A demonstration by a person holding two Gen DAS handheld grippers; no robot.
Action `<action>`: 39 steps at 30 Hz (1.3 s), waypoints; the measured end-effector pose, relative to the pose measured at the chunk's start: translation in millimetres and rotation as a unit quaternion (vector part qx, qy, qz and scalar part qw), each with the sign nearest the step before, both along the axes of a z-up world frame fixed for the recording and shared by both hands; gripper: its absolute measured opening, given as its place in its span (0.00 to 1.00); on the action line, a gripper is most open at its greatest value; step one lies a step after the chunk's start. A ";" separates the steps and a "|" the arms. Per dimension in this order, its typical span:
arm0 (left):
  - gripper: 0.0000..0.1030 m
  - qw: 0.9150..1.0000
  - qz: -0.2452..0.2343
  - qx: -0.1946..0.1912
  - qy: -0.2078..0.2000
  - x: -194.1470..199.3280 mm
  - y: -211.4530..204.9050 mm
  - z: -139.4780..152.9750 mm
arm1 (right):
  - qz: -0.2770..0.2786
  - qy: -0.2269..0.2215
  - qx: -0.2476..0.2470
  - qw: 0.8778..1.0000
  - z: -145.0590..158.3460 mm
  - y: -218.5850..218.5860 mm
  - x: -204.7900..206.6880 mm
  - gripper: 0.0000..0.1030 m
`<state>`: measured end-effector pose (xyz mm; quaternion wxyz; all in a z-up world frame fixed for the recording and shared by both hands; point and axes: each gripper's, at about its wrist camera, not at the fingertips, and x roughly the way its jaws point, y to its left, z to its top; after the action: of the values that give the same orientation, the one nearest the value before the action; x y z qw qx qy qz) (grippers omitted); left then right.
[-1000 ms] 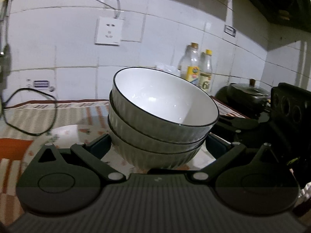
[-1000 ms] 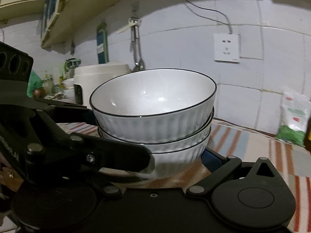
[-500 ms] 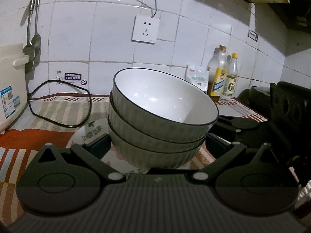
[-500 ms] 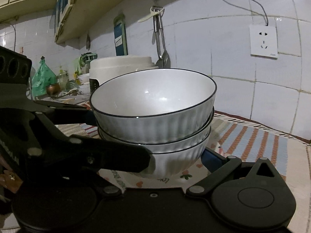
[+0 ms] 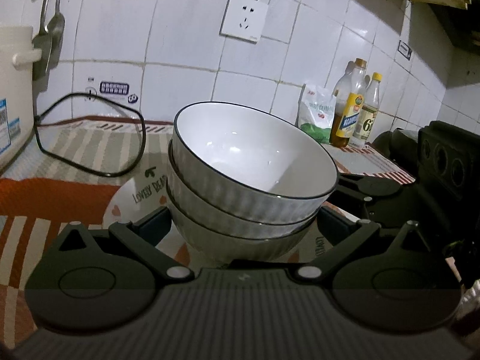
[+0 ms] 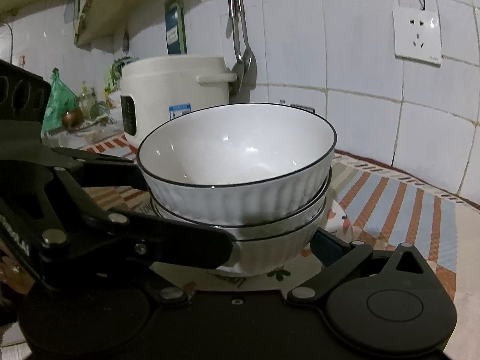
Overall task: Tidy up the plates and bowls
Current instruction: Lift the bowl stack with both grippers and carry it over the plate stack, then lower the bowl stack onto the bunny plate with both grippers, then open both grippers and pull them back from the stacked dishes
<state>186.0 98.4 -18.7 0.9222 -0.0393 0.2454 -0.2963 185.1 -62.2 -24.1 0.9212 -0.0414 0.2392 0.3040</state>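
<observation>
A stack of three white ribbed bowls (image 5: 255,162) with dark rims fills the middle of both views. My left gripper (image 5: 244,228) is shut on the bottom bowl, one finger on each side. From the opposite side my right gripper (image 6: 270,252) is shut on the same bowl stack (image 6: 240,162); its left finger is hidden behind the left gripper's body (image 6: 90,210). Under the stack lies a white plate (image 5: 135,192) printed with hearts and lettering, also visible in the right wrist view (image 6: 336,216). I cannot tell whether the stack touches the plate.
A white rice cooker (image 6: 174,90) stands at the left end of the striped cloth (image 6: 405,210), its black cord (image 5: 90,138) looped on the counter. Ladles (image 6: 240,30) hang on the tiled wall. Oil bottles (image 5: 351,111) and a bag (image 5: 318,114) stand at the back right.
Both grippers have carried the bowl stack leftward along the counter toward the rice cooker. The printed plate now lies closer beneath it. Both grips are unchanged.
</observation>
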 end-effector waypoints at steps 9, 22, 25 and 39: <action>1.00 1.000 -0.007 -0.004 -0.005 6.1 1.0 -7.2 | -0.005 -0.016 -0.043 0.999 -1.1 8.9 6.0 1.00; 1.00 1.000 0.016 0.009 -0.010 -0.2 -6.8 -6.8 | -0.032 -0.060 -0.097 0.993 -7.7 16.4 -16.2 1.00; 1.00 1.000 0.026 0.014 -0.004 -2.1 -8.5 -4.9 | -0.037 -0.067 -0.090 0.993 -3.6 9.7 -30.0 1.00; 1.00 0.997 0.045 0.046 -0.037 -80.6 -9.4 34.4 | -0.075 -0.125 -0.063 0.987 16.4 -5.8 -112.7 1.00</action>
<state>105.4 89.0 15.7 0.9438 0.0037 0.2224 -0.2443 72.3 -67.9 -7.7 0.9596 -0.1192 0.1437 0.2104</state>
